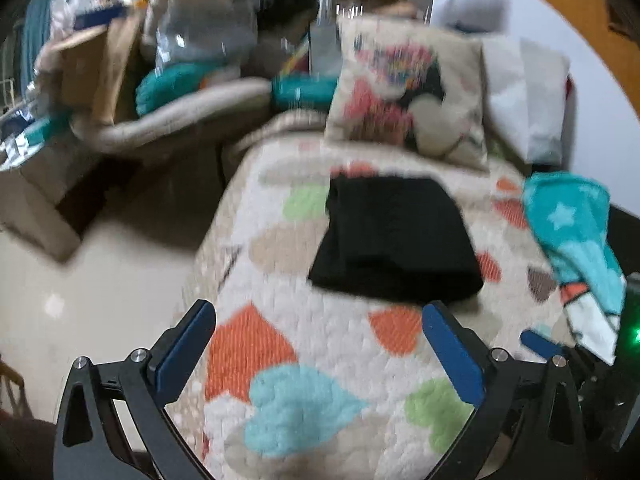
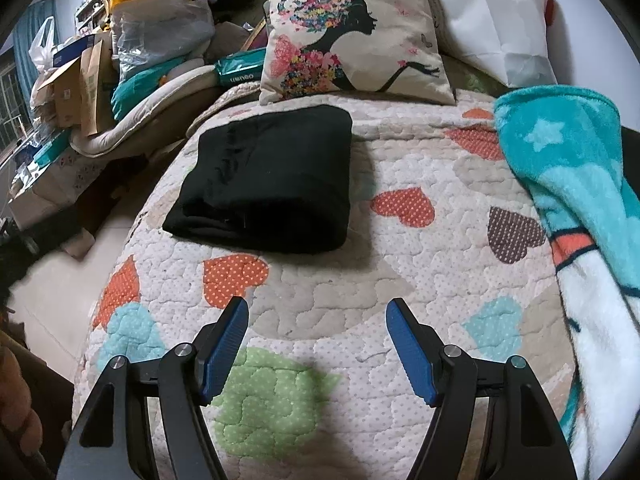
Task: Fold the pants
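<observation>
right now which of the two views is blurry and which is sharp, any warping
Left wrist view: smeared by motion blur, the black pants and pillow soft-edged. Right wrist view: sharp, the quilt stitching crisp, the pants casting a soft shadow. Both views: fisheye bending, dark corners.

Folded black pants (image 2: 266,178) flat on heart-print quilt (image 2: 400,240), below cushion (image 2: 352,36); right gripper (image 2: 318,312) spread wide, empty, above quilt.
</observation>
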Available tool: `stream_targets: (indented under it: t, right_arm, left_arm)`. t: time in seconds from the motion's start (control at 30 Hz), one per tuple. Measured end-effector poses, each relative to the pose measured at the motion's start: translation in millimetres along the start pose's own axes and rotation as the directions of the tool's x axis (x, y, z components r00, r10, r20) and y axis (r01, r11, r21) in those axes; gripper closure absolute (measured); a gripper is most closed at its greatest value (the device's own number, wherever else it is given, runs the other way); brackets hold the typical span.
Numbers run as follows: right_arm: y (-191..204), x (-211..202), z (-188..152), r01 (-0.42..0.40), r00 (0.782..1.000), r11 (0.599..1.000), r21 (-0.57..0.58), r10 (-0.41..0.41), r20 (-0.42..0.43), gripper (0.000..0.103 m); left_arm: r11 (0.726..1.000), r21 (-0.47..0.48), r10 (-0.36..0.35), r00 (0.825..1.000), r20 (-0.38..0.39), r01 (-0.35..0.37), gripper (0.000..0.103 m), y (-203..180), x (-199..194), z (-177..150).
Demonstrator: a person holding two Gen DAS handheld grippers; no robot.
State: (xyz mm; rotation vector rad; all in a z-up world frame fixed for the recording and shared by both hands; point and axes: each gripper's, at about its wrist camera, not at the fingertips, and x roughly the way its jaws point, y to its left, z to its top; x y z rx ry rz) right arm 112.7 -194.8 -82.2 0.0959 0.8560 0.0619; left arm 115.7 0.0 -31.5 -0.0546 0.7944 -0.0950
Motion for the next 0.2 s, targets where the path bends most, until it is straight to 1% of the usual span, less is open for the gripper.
stream_targets:
  t: [0.03,0.1,0.2]
  right_arm:
    - [0,1,-1,-0.001,1.0,1.0,0.003,0.001,-0.004,0.027]
    - [1,3,-3,-0.001,1.0,1.0,0.004,0.001,-0.015,0.027]
    - [1,5,-5,0.01,1.0,1.0,-0.003,-0.01,-0.028,0.027]
  left_arm:
    - [1.0,0.0,0.007,1.0,-0.015,-0.007,0.0,0,3,-2]
    - [0.999,0.009,0.044,0.999,-0.033,-0.044,0.0,-3,8,-8]
    - [0.999,0.029,0.038,0.997,-0.074,-0.036,0.0,-9,16,-15]
